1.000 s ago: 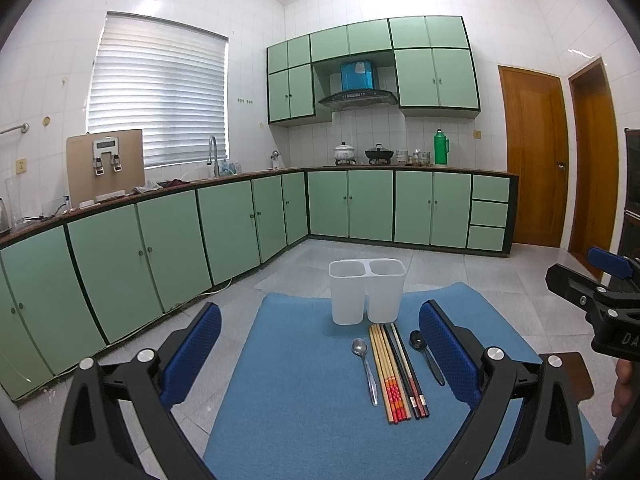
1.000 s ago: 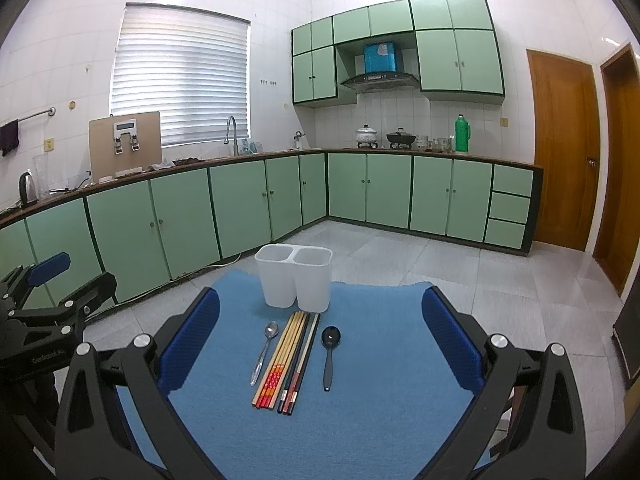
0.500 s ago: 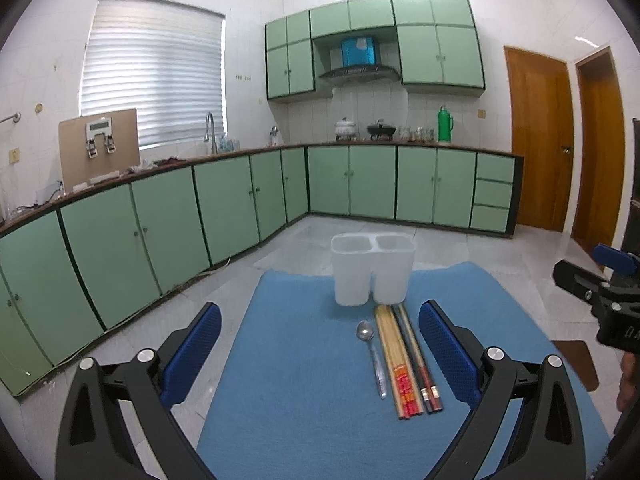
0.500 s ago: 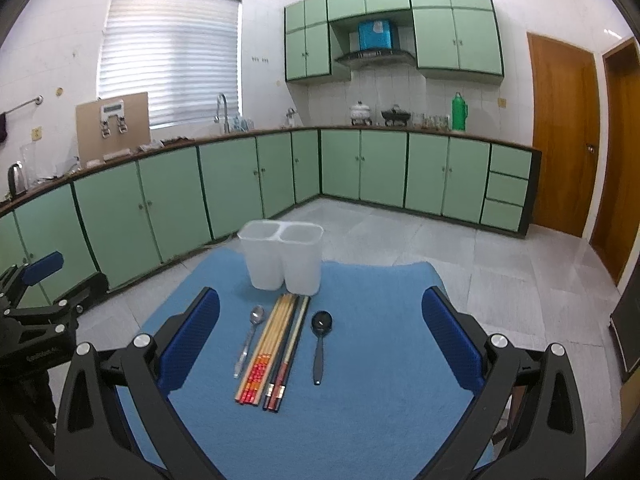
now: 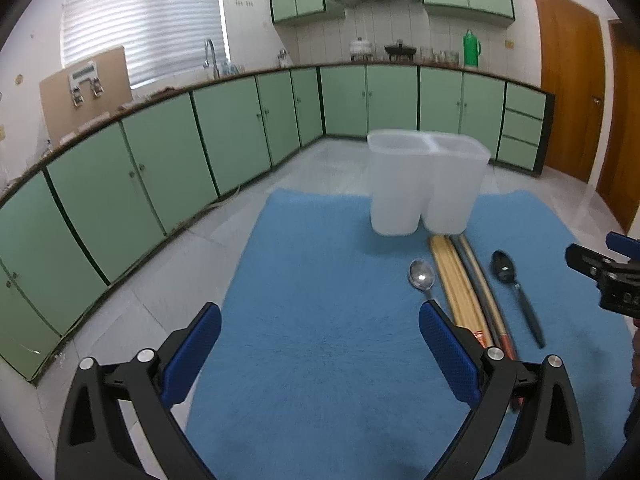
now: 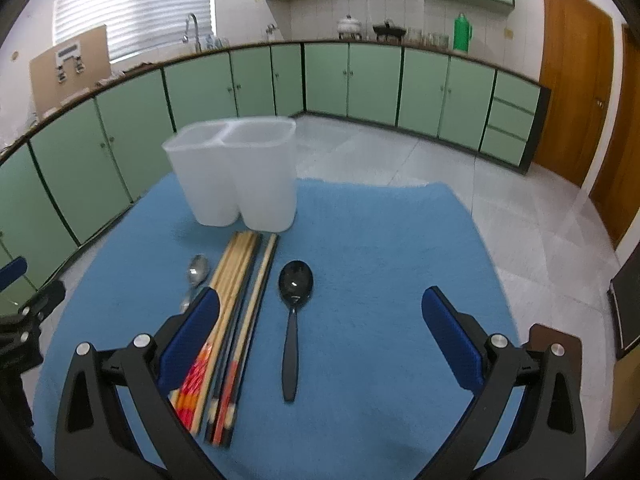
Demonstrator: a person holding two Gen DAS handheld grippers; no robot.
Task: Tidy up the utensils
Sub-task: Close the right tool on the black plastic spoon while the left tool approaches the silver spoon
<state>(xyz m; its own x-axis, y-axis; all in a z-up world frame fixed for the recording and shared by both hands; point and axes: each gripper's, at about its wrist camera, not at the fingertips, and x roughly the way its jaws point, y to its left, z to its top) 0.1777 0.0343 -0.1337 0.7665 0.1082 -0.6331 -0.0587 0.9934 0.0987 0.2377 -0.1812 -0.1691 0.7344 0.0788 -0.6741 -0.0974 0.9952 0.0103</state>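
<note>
A blue cloth mat (image 6: 380, 240) is spread under the utensils, and a translucent white two-compartment plastic holder (image 6: 236, 176) stands upright at its far end. Just in front of the holder a bundle of wooden chopsticks with red and orange ends (image 6: 224, 312) is laid lengthwise, its far tips almost at the holder's base. A small silver metal spoon (image 6: 197, 274) is seen just to the left of the bundle, and a black plastic spoon (image 6: 295, 308) lies just to the right of it, bowl toward the holder, apart from the chopsticks.

The right gripper (image 6: 320, 328) is held spread wide above the mat with nothing between its blue pads; the black spoon lies between its fingers, nearer the left one, which overlaps the chopsticks and the silver spoon's handle.

The left gripper (image 5: 320, 344) is likewise spread wide and empty over bare mat. In its view the silver spoon (image 5: 421, 274), chopsticks (image 5: 466, 280) and black spoon (image 5: 516, 292) are placed beyond its right finger, and the holder (image 5: 424, 184) stands farther ahead to the right.
</note>
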